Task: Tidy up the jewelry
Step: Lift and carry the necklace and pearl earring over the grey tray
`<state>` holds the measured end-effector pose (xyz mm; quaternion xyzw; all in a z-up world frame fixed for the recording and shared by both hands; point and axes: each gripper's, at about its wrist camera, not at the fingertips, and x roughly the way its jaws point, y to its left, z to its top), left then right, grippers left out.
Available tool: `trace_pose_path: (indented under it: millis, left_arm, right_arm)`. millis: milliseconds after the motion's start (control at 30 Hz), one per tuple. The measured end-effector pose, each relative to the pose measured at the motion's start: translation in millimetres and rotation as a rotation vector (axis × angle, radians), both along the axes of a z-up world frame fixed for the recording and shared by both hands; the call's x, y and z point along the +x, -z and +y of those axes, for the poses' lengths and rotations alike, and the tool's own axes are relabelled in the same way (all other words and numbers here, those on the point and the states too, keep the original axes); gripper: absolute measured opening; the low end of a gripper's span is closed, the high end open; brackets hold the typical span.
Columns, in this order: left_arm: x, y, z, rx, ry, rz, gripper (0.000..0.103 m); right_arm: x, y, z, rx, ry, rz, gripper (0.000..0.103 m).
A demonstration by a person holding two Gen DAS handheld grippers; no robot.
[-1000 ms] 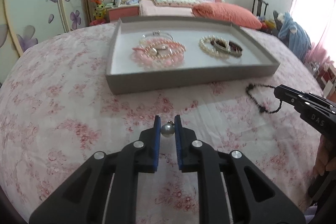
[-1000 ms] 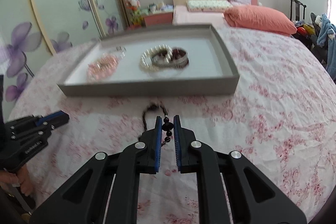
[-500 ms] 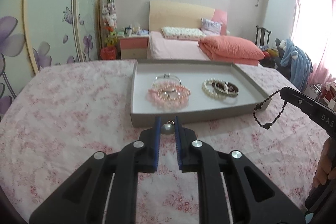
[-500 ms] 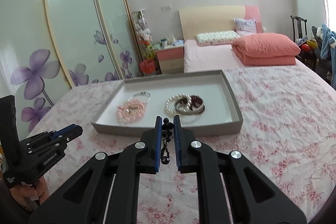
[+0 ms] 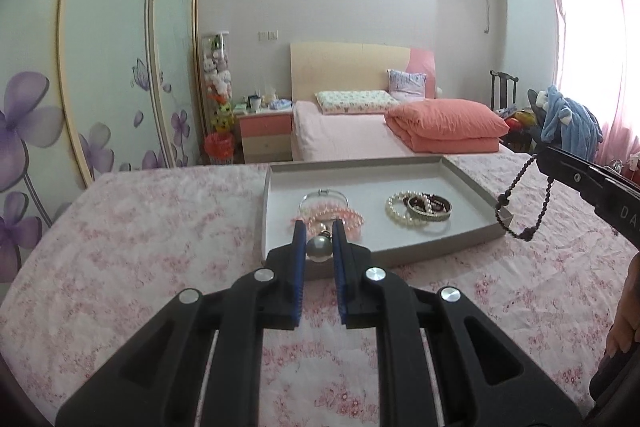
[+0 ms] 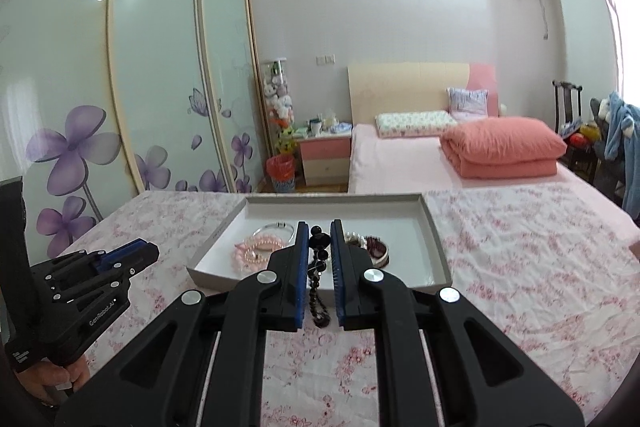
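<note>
The shallow grey cardboard tray point(image 5: 384, 251) on the pink floral bedspread point(image 5: 132, 247) held pink bead bracelets point(image 6: 260, 251), a thin silver bangle point(image 5: 324, 197) and a cream pearl bracelet point(image 5: 400, 211). The left gripper point(image 5: 318, 247) pinched a grey pearl pendant point(image 5: 318, 249); the right gripper point(image 6: 319, 259) clamped a black bead strand point(image 6: 318, 291). Only the left view showed the strand's dangling loop.

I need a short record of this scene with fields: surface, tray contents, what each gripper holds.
surface: floral bedspread
tray: grey, on the bedspread
tray contents: pink bracelets with a silver bangle on the left; pearl bracelet and dark bangle on the right
left gripper: shut on a grey pearl
right gripper: shut on a black bead strand, which hangs down
</note>
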<state>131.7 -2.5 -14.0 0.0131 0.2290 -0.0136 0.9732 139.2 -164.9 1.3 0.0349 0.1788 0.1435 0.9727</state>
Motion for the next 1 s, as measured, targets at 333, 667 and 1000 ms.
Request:
trace_pose_path:
  millis: [333, 667, 1000]
  left_arm:
    - [-7, -16, -8, 0.021, -0.004, -0.074, 0.014]
    - [-10, -28, -10, -0.003, 0.010, -0.116, 0.014]
    - [-2, -39, -13, -0.011, 0.021, -0.143, 0.014]
  right_arm:
    - [-11, -16, 0, -0.026, 0.027, -0.117, 0.012]
    - [-14, -26, -1, -0.028, 0.042, -0.181, 0.012]
    - [-6, -31, 4, -0.031, 0.050, -0.211, 0.012]
